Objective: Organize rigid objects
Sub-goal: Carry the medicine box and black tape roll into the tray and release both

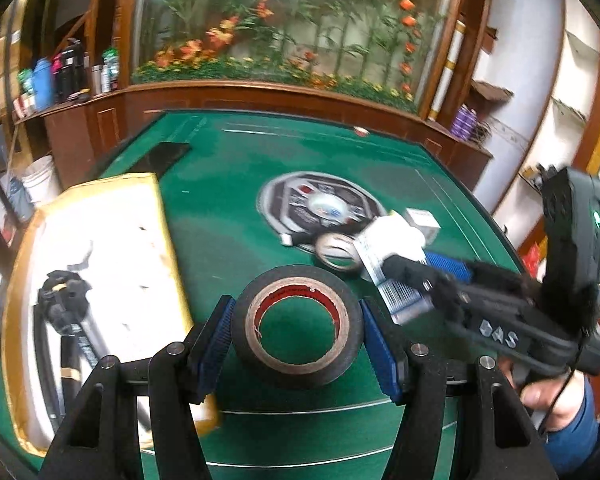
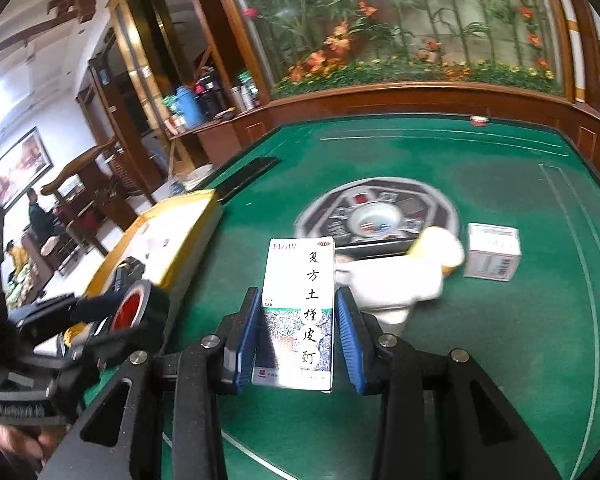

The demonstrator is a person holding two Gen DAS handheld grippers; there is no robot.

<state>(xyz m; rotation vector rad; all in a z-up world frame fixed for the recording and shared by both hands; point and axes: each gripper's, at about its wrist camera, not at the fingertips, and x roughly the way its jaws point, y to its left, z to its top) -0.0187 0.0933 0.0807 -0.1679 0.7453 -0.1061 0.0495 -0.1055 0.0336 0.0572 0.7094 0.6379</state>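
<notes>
My left gripper (image 1: 296,332) is shut on a black tape roll (image 1: 296,326) with a red-and-tan core, held above the green table (image 1: 228,208). Its blue pads (image 1: 216,340) press the roll's sides. My right gripper (image 2: 298,332) is shut on a white medicine box (image 2: 300,312) printed with black characters and a green pattern. In the left wrist view that right gripper (image 1: 404,276) reaches in from the right with the medicine box (image 1: 396,292). The right wrist view shows the left gripper (image 2: 140,300) low at the left, holding the tape roll (image 2: 138,306) by the yellow-rimmed box (image 2: 188,256).
A yellow-rimmed open box (image 1: 168,240) with a white lining holds a black tool (image 1: 64,316). On the table lie a clear tape roll (image 1: 338,252), a white bottle (image 2: 396,280), a small white carton (image 2: 492,252) and a round centre panel (image 2: 380,216). A wooden counter (image 1: 260,100) borders the far side.
</notes>
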